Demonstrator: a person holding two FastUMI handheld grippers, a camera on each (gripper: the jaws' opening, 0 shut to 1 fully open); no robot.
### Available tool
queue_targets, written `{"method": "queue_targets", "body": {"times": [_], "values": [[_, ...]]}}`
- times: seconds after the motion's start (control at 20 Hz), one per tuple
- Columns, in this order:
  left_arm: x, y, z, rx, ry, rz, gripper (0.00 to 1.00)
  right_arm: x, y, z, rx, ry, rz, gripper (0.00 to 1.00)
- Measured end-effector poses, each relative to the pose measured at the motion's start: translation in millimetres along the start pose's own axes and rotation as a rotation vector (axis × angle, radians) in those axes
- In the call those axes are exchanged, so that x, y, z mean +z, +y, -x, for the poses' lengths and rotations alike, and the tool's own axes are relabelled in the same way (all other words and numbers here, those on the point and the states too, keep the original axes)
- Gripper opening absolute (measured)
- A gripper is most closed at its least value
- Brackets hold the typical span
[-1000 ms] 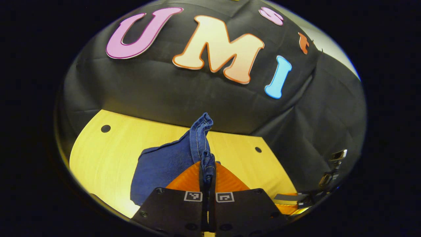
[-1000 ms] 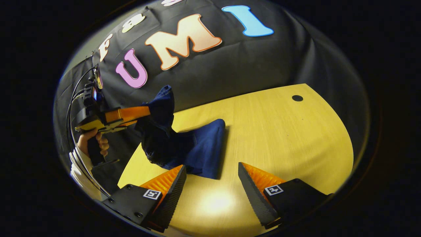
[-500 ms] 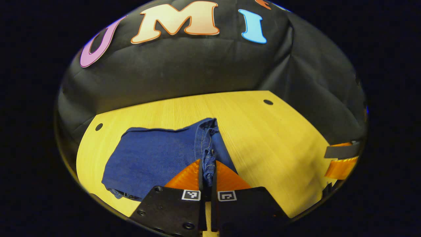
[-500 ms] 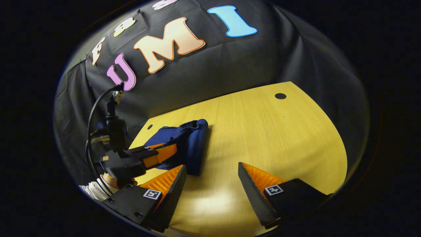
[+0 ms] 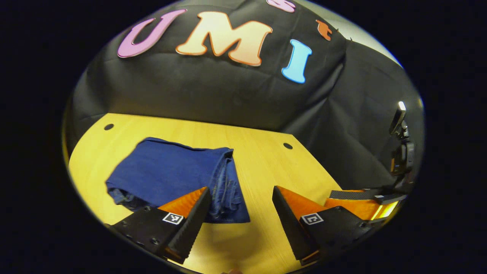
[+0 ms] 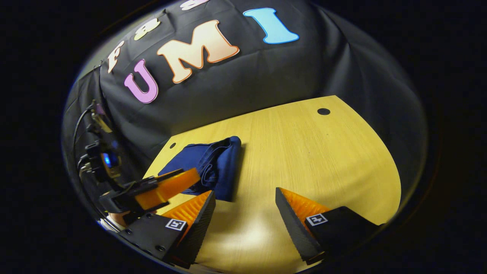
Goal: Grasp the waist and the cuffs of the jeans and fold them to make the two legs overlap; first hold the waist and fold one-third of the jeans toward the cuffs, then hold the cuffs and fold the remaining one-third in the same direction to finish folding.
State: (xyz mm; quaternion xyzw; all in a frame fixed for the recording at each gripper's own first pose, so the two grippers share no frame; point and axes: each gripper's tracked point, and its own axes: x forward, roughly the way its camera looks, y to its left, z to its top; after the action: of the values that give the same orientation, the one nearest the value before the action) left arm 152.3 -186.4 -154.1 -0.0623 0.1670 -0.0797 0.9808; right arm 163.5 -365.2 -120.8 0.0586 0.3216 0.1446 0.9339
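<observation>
Jeans (image 5: 171, 173) lay folded in a flat bundle on the desk (image 5: 266, 167), toward its left part in the left gripper view, nearer the far-left corner in the right gripper view (image 6: 213, 163). My left gripper (image 5: 239, 217) hung just above the desk, jaws spread wide, nothing between them; left finger (image 5: 186, 213) overlapped the bundle's near right corner in the view, could not tell if it touched. My right gripper (image 6: 243, 220) also had jaws wide, gripping nothing, bare desk (image 6: 304, 152) between the fingers, jeans just beyond the left finger.

Hidden or hard to make out: bundle's near-left edge (image 5: 121, 196) was rumpled, layers unclear, could not tell waist from cuffs. Near right corner sat behind my left finger. In the right gripper view my left gripper (image 6: 163, 186) showed side-on at lower left in front of the bundle, covering its near-left part; the hand behind it was mostly cut off at the rim. In the left gripper view my right gripper (image 5: 361, 201) appeared at the right edge, partly cut off, body dark and blurred. Two small dark holes in the desk (image 5: 109, 126) (image 5: 288, 145).

Versus half a second before: my left jaws had been pinched on a denim fold, now released and wide, pulled back off the cloth. Jeans settled flat. Right jaws unchanged, wide.
</observation>
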Motion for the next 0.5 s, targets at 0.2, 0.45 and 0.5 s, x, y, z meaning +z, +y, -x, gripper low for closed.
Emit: {"method": "queue_targets", "body": {"times": [0.2,0.45,0.5], "values": [[21.8,58.1,47.2,0.133,-0.071,-0.042,0.96,5.3,25.0,-0.1,0.022,-0.049,-0.003,0.98],[31.4,92.9,68.8,0.195,-0.097,-0.054,0.96,7.7,36.5,4.8,0.005,-0.088,-0.008,0.98],[30.1,93.6,69.2,0.19,-0.095,-0.045,0.96,8.3,36.9,5.4,-0.003,-0.092,-0.006,0.98]]}}
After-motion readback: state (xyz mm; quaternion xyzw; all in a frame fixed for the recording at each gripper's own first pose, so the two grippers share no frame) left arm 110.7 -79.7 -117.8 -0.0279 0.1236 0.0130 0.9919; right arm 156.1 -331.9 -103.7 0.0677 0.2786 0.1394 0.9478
